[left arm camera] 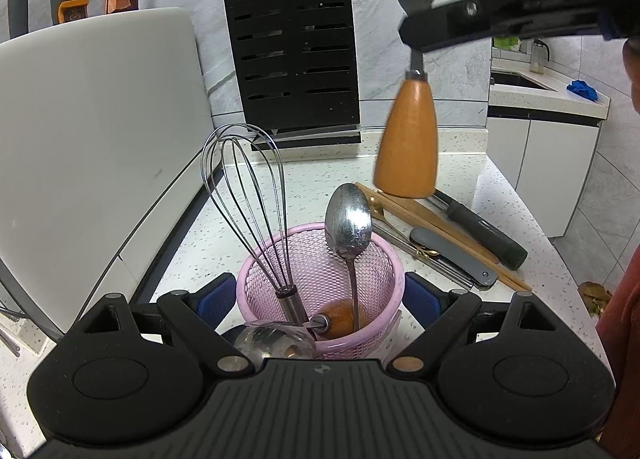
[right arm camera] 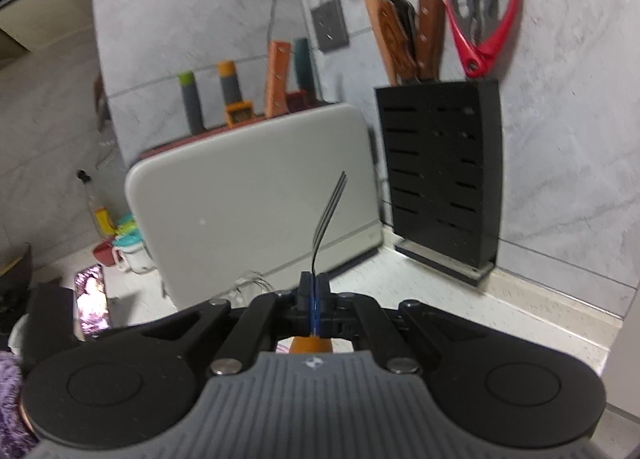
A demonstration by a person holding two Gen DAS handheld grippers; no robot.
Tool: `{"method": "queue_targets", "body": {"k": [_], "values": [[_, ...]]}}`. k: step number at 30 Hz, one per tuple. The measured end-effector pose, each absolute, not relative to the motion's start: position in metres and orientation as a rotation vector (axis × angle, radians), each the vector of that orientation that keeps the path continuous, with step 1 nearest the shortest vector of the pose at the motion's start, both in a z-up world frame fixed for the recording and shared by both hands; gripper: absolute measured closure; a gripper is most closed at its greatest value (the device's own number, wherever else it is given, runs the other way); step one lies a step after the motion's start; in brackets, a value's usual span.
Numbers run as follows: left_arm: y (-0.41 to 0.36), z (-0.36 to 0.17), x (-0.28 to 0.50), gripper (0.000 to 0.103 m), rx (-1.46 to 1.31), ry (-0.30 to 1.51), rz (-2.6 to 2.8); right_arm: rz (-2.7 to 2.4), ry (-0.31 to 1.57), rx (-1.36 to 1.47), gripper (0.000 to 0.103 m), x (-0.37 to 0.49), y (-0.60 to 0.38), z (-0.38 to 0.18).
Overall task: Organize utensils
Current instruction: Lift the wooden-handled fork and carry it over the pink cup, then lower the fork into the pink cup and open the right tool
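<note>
A pink mesh utensil cup (left arm camera: 376, 255) stands between the blue pads of my left gripper (left arm camera: 320, 301), which is shut on it. In it stand a wire whisk (left arm camera: 248, 195), a metal spoon (left arm camera: 349, 221) and a wooden-handled utensil. My right gripper (left arm camera: 416, 39) is shut on the neck of a fork (left arm camera: 408, 143) with a wooden handle, held upright, tines up, above and right of the cup. In the right wrist view the gripper (right arm camera: 315, 285) pinches the fork (right arm camera: 328, 215), its handle hanging below.
On the counter right of the cup lie chopsticks (left arm camera: 440, 227), a black-handled tool (left arm camera: 486, 233) and a grey-handled utensil (left arm camera: 452, 255). A black knife block (left arm camera: 292, 55) stands at the back wall. A white cutting board (left arm camera: 92, 147) leans at the left.
</note>
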State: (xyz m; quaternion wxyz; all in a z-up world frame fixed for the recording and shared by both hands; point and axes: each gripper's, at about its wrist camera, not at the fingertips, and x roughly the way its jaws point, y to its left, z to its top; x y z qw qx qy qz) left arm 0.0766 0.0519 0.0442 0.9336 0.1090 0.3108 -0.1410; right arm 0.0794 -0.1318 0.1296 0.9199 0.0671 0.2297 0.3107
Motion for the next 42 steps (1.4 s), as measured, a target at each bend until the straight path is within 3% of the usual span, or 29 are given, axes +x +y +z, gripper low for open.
{"method": "queue_targets", "body": {"k": [31, 42], "values": [[0.049, 0.043, 0.078, 0.0, 0.222, 0.636, -0.294, 0.763, 0.61, -0.093, 0.103, 0.081, -0.066, 0.085], [0.048, 0.042, 0.079, 0.0, 0.225, 0.633, -0.301, 0.784, 0.814, -0.048, 0.103, 0.106, -0.062, 0.059]]}}
